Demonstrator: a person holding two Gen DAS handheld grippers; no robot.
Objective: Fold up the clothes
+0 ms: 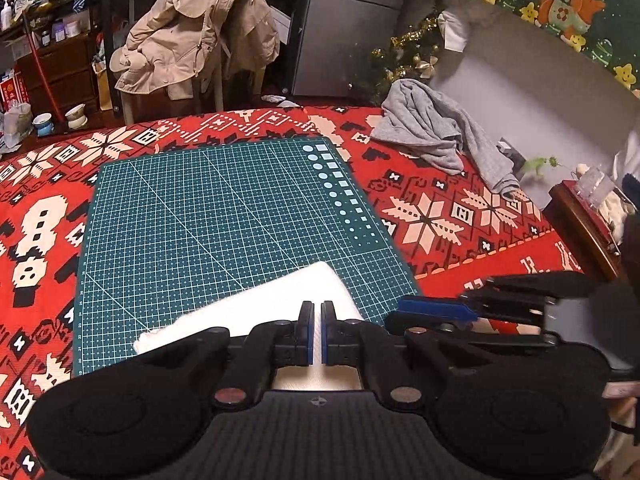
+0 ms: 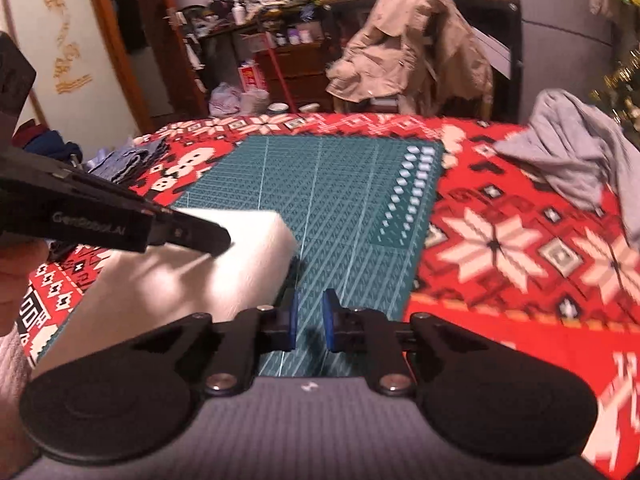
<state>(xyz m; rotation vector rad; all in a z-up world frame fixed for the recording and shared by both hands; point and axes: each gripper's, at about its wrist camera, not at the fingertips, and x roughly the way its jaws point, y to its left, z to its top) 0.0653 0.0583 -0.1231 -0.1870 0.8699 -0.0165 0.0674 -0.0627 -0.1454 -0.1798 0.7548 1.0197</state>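
Observation:
A white folded cloth [image 1: 256, 304] lies on the near part of a green cutting mat [image 1: 200, 220]. My left gripper [image 1: 317, 320] sits over the cloth's near edge, its blue pads drawn together with white fabric showing in the thin slit between them. In the right wrist view the left gripper [image 2: 222, 240] comes in from the left, its tip on the white cloth [image 2: 168, 280]. My right gripper [image 2: 310, 320] stands just right of the cloth's edge with a narrow gap between its pads; only the mat [image 2: 340, 200] shows in that gap. It also appears side-on as the right gripper [image 1: 408, 312] beside the cloth's right corner.
The mat lies on a red patterned blanket [image 1: 440, 216]. A crumpled grey garment [image 1: 432, 128] sits at the far right, and folded blue-grey cloths [image 2: 128, 160] at the far left. Beyond the bed, a beige coat [image 1: 200, 28] hangs over a chair. A wooden stand [image 1: 580, 216] is at the right edge.

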